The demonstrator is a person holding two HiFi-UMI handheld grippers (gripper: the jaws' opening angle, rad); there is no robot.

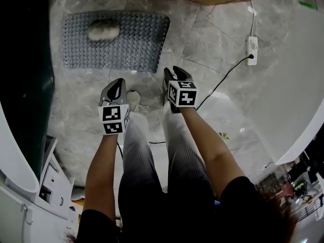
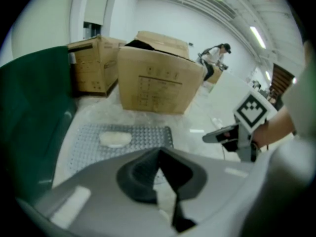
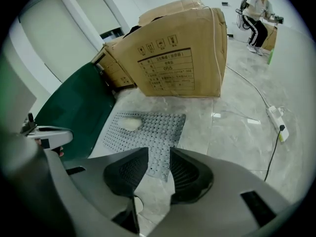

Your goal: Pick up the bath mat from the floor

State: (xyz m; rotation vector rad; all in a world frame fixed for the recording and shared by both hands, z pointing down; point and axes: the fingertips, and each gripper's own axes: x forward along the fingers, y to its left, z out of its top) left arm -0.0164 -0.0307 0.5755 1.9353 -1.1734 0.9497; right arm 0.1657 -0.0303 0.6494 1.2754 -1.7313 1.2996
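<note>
A grey rubber bath mat covered in small round holes (image 1: 132, 47) lies flat on the pale marbled stone floor (image 1: 212, 39). It is ahead of the person, with its long side running left to right. A white fluffy lump (image 1: 104, 30) rests on the mat's far left part. Beyond the mat stands a large brown cardboard box (image 3: 182, 63), and a dark green panel (image 1: 23, 80) runs along the mat's left side. The left gripper (image 2: 158, 151) points towards the mat with its jaws pressed together at the tips and nothing caught between them. The right gripper (image 3: 159, 151) is held beside the left gripper and also points at the mat. Its two dark ribbed pads are spread apart, and only the mat's near edge and bare floor show through the gap. In the head view both grippers sit on the near side of the mat, the right one close to the mat's near right corner, and neither touches the mat. The person's legs in grey ribbed trousers (image 1: 177, 146) and one pale shoe (image 1: 134, 99) show below the grippers. To the right, well apart from the mat, a white power strip (image 1: 251, 49) lies on the floor with a black cable (image 1: 223, 80) plugged into it.
</note>
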